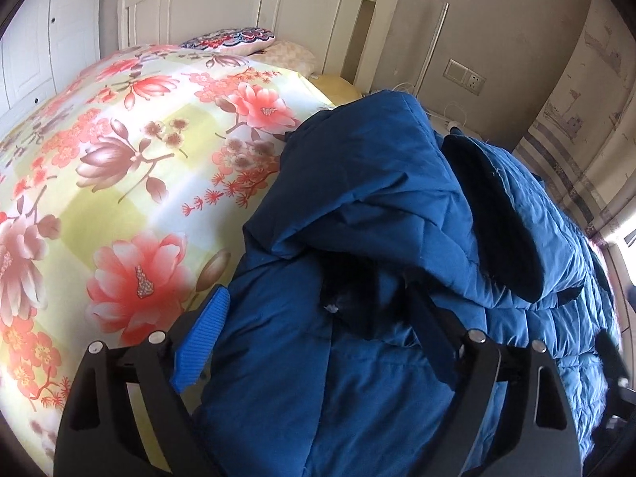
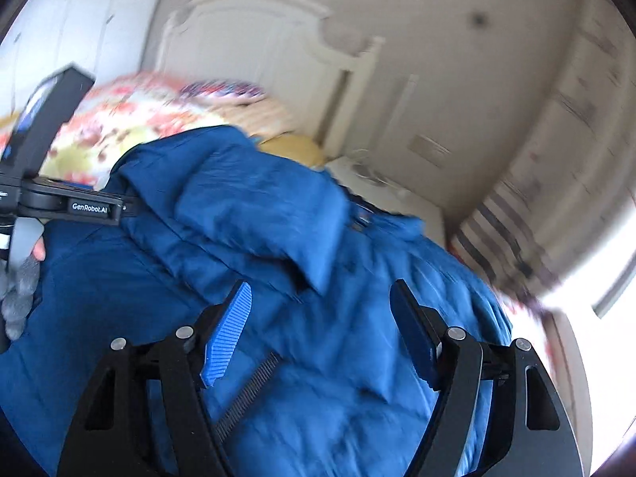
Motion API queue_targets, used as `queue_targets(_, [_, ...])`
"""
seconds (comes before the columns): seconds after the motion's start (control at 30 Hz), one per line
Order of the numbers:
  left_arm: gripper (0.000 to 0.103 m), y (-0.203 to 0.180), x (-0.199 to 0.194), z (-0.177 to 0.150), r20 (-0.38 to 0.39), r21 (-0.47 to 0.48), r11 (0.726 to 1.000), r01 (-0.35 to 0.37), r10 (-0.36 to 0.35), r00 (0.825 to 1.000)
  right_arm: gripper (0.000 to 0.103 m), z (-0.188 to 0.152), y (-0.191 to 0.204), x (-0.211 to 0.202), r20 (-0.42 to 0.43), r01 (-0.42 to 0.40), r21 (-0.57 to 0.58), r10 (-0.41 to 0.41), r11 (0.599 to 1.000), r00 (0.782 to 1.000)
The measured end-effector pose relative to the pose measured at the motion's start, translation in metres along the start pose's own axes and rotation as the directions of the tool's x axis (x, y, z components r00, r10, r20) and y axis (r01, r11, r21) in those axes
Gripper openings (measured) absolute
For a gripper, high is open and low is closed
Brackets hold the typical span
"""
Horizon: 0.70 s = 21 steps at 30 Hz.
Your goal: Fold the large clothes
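A large blue padded coat (image 1: 381, 183) lies bunched on the floral bedspread (image 1: 119, 159), its hood folded over and the dark lining showing. My left gripper (image 1: 318, 298) stands wide over the coat's near part. Its blue left pad (image 1: 202, 338) sits at the coat's edge, while the right finger (image 1: 427, 330) is partly buried in fabric. In the blurred right wrist view, my right gripper (image 2: 322, 318) hovers open above the coat (image 2: 246, 206), with nothing pinched and a zipper strip (image 2: 246, 393) below it. The left gripper's body (image 2: 59, 198) and a gloved hand (image 2: 20, 286) appear at that view's left.
A white headboard (image 1: 278, 12) and patterned pillows (image 1: 238, 39) stand at the bed's far end. White wardrobe doors (image 1: 43, 39) line the left. A wall socket (image 1: 465, 75) and a striped curtain (image 1: 564, 159) are on the right, beside a bright window (image 2: 596, 278).
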<state>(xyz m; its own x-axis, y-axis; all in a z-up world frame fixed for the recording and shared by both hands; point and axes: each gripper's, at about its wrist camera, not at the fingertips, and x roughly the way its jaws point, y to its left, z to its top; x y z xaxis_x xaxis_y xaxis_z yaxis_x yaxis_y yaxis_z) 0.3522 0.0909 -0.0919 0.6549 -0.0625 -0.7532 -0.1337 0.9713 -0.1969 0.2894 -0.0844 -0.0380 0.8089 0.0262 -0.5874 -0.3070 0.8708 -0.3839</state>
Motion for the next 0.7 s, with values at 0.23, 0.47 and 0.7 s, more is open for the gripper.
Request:
queue_targets(0.23, [0.090,0.003,0.003,0.000,-0.008,-0.015,1.000,0.016,-0.016,1.000,0.073,0.029,0.039,0.054,-0.049,-0.018,-0.106,0.013,0.994,0.999])
queue_targets(0.47, [0.090,0.005,0.004,0.001,-0.013,-0.029,0.999,0.029,-0.030,0.999,0.021,0.009,-0.075,0.004,0.179,-0.212,0.394,0.151,0.895,0.972])
queue_targets(0.7, [0.091,0.003,0.004,0.001,-0.011,-0.020,1.000,0.017,-0.018,1.000,0.021,-0.140,-0.223,0.000,0.174,-0.222,0.911,0.166,0.346,0.971])
